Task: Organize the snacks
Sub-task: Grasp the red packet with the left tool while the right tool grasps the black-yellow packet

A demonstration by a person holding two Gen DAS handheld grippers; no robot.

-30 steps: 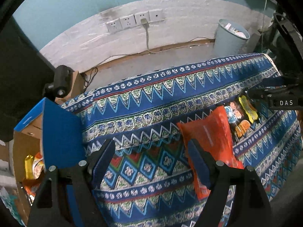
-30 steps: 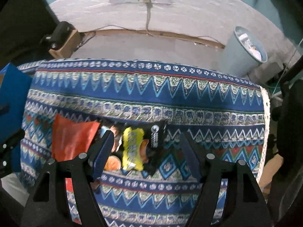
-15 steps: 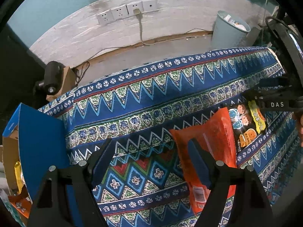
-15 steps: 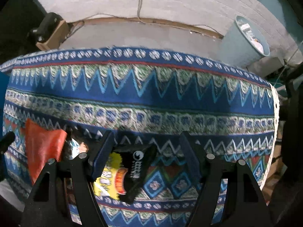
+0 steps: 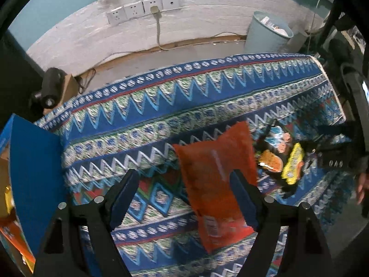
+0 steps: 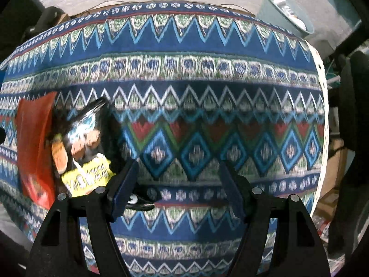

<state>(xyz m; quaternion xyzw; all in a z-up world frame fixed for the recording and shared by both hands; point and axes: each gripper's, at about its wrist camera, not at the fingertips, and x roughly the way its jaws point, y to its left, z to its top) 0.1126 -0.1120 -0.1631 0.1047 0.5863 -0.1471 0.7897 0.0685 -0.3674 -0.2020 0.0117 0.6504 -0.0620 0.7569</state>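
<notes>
Two snack packets: one orange packet [image 5: 214,175]; one black packet [image 5: 280,154].

The left gripper [image 5: 184,191] hangs with its fingers [image 5: 125,189] spread wide above a counter [image 5: 207,92] draped in blue patterned cloth. An orange snack bag [image 5: 214,175] lies partly beneath the right finger. A black-and-yellow snack bag [image 5: 283,157] lies just right of it. A blue box [image 5: 34,173] stands at left.

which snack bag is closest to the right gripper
The black bag with the yellow label: its lower end lies right beside the right gripper, at the left finger. The orange bag lies farther left, beyond it.
</notes>
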